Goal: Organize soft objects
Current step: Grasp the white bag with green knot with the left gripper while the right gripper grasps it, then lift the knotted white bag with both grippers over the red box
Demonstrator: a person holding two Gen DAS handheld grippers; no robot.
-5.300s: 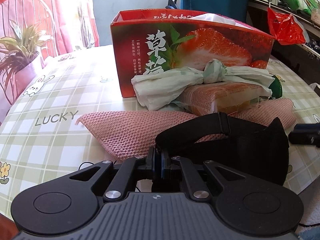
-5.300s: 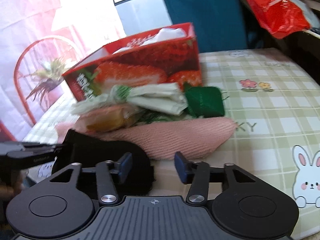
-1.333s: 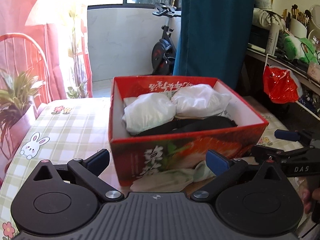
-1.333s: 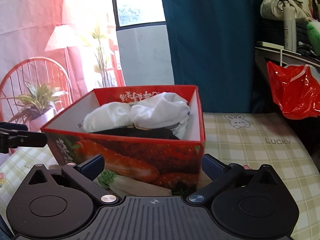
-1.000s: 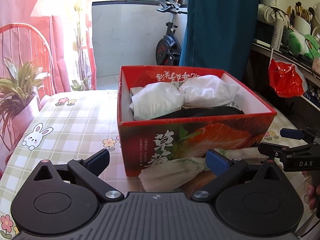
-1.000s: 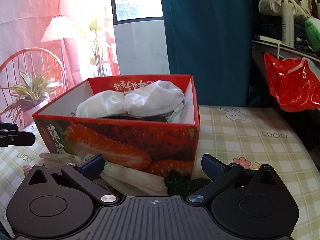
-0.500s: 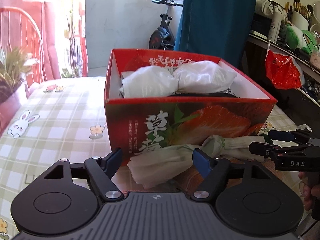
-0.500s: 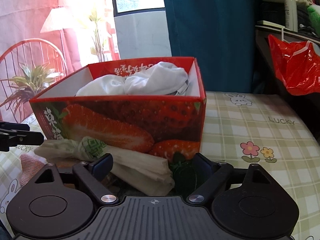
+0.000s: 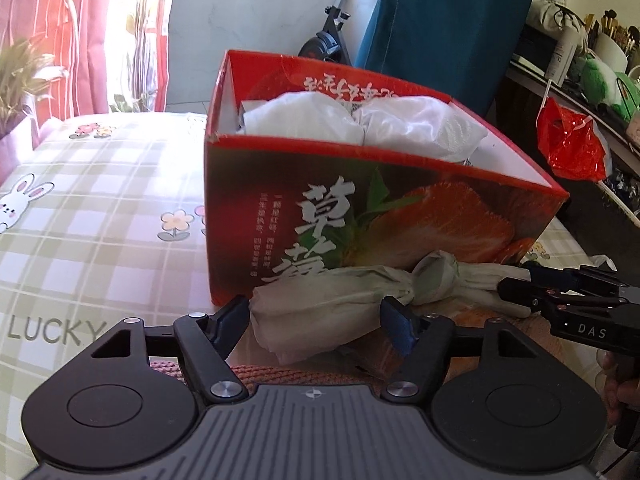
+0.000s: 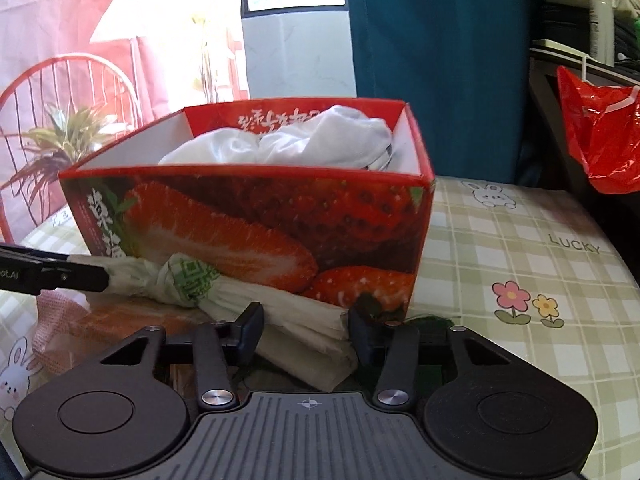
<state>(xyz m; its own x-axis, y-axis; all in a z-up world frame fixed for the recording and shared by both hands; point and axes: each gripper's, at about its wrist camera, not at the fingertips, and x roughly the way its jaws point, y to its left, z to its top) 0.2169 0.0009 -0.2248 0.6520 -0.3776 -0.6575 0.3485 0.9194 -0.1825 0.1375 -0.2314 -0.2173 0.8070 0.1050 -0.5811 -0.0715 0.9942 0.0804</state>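
A red box (image 9: pixel 360 208) with a big strawberry picture stands on the desk (image 9: pixel 100 200), which has a green checked cloth with bunnies and flowers. Inside the box lie two white bundles (image 9: pixel 360 120), side by side near the back wall. Just in front of the box, touching its front wall, lies a pale knotted bag (image 9: pixel 352 296). It lies sideways along the box, with the knot in the middle. The bag rests on a pink cloth (image 10: pixel 52 312) and on something orange wrapped in clear plastic. The left gripper (image 9: pixel 316 320) is at one end of the bag. Its fingers (image 9: pixel 394 322) are closing, and the thick end of the bag sits between them. The left finger touches the bag, but I cannot tell if the right one does. The right gripper (image 10: pixel 306 330) is at the other end of the bag, near the box's right corner. Its fingers (image 10: pixel 250 326) are closing too, with the flat folded end of the bag between them, and both look to be touching it. A dark green thing (image 10: pixel 432 326) lies just beside the right gripper, in front of the box's corner. A red plastic bag (image 10: pixel 600 136) hangs from a shelf well off to the right of the box.
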